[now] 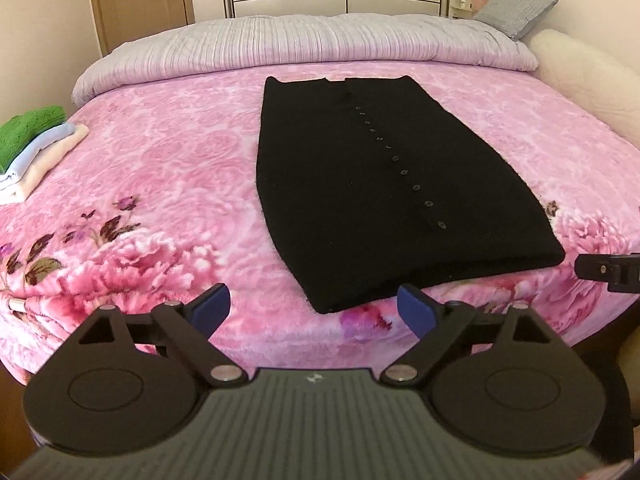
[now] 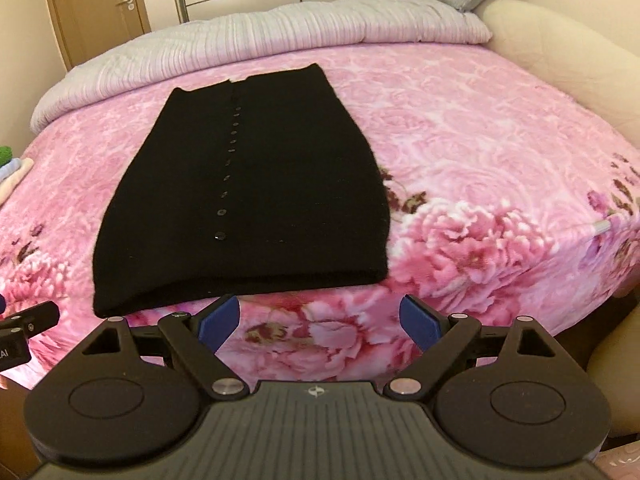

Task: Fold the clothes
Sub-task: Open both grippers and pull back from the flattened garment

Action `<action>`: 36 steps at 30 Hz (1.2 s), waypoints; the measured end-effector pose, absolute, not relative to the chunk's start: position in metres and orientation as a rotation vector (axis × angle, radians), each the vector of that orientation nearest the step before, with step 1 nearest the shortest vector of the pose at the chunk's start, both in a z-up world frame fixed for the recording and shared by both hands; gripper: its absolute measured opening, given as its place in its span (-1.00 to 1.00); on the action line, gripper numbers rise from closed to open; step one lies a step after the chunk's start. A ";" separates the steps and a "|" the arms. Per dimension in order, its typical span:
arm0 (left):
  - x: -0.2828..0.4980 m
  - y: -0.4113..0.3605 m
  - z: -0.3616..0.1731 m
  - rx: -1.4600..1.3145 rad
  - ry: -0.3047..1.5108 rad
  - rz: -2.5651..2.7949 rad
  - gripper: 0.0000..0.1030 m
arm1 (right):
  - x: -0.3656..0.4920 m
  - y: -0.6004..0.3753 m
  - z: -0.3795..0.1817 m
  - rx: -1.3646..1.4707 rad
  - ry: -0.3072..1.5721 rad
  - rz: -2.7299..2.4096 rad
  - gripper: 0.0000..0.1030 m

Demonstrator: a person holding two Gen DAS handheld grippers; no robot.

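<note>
Black buttoned garment (image 1: 372, 184) lies flat on pink floral blanket (image 1: 160, 168), sides seemingly folded in, just ahead of your fingers; you look mid-fold

Left gripper (image 1: 314, 308): fingers spread, empty, near hem corner just beyond

Right gripper (image 2: 320, 318): fingers spread, empty, hem just ahead and left

Next, likely: pinch both hem corners, carry hem toward far collar end

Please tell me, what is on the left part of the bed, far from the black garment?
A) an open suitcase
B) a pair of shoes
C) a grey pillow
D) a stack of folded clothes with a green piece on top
D: the left wrist view shows a stack of folded clothes at the left edge of the bed, green piece on top, well apart from the black garment.
</note>
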State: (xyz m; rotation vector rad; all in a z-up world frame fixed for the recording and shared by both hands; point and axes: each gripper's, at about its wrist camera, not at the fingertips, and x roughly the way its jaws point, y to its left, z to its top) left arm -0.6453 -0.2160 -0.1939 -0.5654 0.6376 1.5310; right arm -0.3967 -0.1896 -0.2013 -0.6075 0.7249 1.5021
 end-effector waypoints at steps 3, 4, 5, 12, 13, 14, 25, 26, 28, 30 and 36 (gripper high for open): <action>-0.643 -0.219 -0.196 -0.556 0.639 1.533 0.87 | -0.399 -0.194 -0.205 -0.635 0.708 1.484 0.73; -0.643 -0.220 -0.197 -0.557 0.640 1.532 0.87 | -0.400 -0.195 -0.206 -0.647 0.702 1.477 0.73; -0.642 -0.221 -0.197 -0.557 0.641 1.529 0.87 | -0.400 -0.196 -0.208 -0.659 0.701 1.472 0.73; -0.645 -0.225 -0.197 -0.562 0.625 1.517 0.90 | -0.402 -0.201 -0.206 -0.658 0.705 1.482 0.73; -0.645 -0.225 -0.197 -0.562 0.623 1.514 0.90 | -0.402 -0.201 -0.205 -0.660 0.700 1.483 0.73; -0.645 -0.226 -0.196 -0.563 0.621 1.511 0.90 | -0.403 -0.201 -0.204 -0.664 0.696 1.483 0.73; -0.646 -0.228 -0.193 -0.574 0.621 1.510 0.91 | -0.406 -0.200 -0.202 -0.676 0.703 1.492 0.73; -0.646 -0.228 -0.193 -0.573 0.621 1.514 0.91 | -0.406 -0.199 -0.202 -0.676 0.702 1.496 0.73; -0.645 -0.226 -0.192 -0.572 0.627 1.524 0.91 | -0.406 -0.196 -0.202 -0.679 0.705 1.505 0.73; -0.644 -0.224 -0.190 -0.573 0.633 1.532 0.91 | -0.406 -0.193 -0.203 -0.685 0.711 1.513 0.73; -0.640 -0.223 -0.184 -0.555 0.659 1.562 0.92 | -0.404 -0.181 -0.207 -0.663 0.742 1.542 0.73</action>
